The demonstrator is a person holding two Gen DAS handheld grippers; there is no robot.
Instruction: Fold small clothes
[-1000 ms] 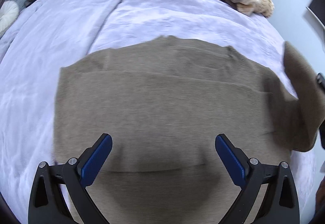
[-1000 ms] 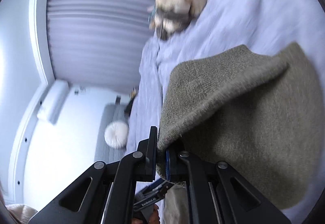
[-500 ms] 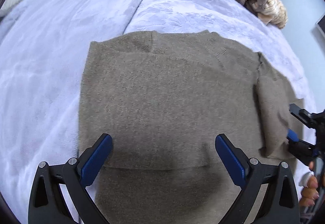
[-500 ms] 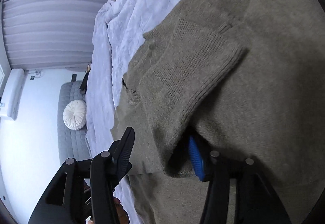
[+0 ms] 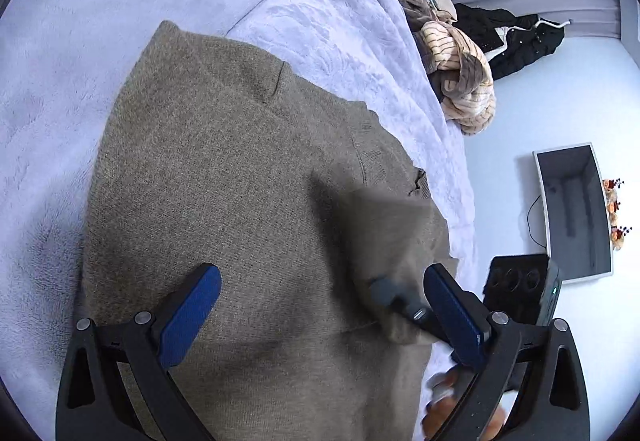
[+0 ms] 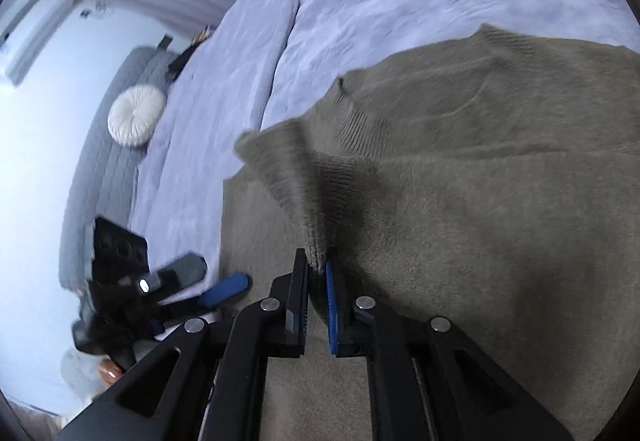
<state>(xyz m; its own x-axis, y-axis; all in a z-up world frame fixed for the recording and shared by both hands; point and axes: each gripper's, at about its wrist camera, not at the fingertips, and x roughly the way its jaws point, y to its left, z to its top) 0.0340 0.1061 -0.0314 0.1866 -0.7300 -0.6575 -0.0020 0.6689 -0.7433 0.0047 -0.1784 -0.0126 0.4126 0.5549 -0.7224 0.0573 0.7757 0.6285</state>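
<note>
On the bed, my right gripper (image 6: 317, 283) had a raised fold of the taupe knit sweater (image 6: 460, 201) between its jaws, which were closing to a narrow gap; the ribbed edge of that fold stood up right between the pads. I read it as a sleeve or side flap taken up so it could go across the body for the next fold, but I couldn't tell which part for sure.

My left gripper (image 5: 320, 309) was spread wide, holding nothing, and hovered low over the sweater's near half. I couldn't tell whether its blue pads (image 5: 191, 315) touched the knit. Likely it was there to pin the body flat while the other side carried the flap.

The sweater lay mostly flat on the lavender plush blanket (image 5: 120, 1), close to the bed's edge.

Farther out, a heap of striped and brown clothes (image 5: 448, 57) sat at the far edge of the bed, a black garment (image 5: 516, 37) just beyond it. A round white cushion (image 6: 136, 115) rested on a grey bench.
</note>
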